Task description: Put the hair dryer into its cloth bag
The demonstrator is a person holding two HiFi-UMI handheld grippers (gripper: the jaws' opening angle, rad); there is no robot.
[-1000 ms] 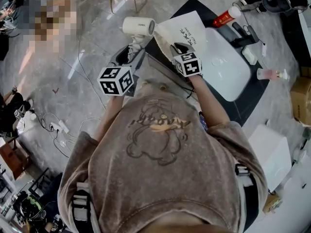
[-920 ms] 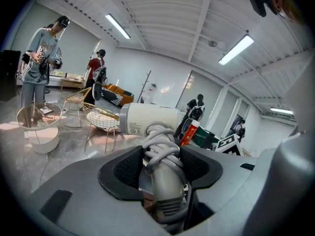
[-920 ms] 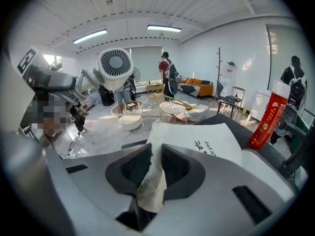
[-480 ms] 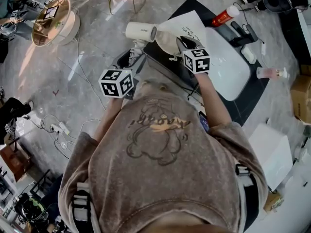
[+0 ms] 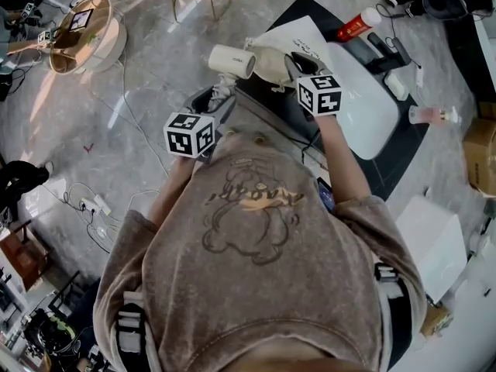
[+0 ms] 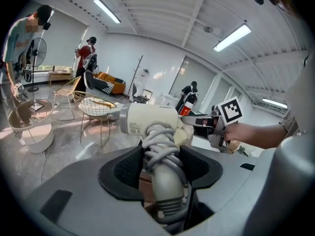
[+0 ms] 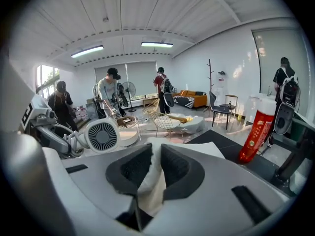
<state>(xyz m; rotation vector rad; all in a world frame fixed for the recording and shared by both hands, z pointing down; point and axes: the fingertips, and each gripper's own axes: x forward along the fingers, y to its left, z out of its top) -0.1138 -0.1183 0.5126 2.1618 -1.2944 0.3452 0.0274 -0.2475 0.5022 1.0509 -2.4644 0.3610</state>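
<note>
Head view: over the black tabletop (image 5: pixel 411 134) you're holding the white cloth bag (image 5: pixel 288 43) up in the air, and the dryer is outside it. The cream hair dryer (image 5: pixel 231 60), grey cord wound round its handle, sits just left of the bag's mouth. Its barrel lies sideways, grille end facing the bag, handle pointing down. Your left gripper (image 5: pixel 219 91) is clamped on that wrapped handle. Your right gripper (image 5: pixel 291 64) is pinching the bag's cloth, and both grippers are tilted a bit downward.

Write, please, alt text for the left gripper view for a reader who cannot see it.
The left gripper clamps the cord-wrapped grey handle of a cream plastic hair dryer between its dark padded jaws. Just past its barrel, the right gripper holds a cream cloth bag, in a bright room with wire chairs.
</note>
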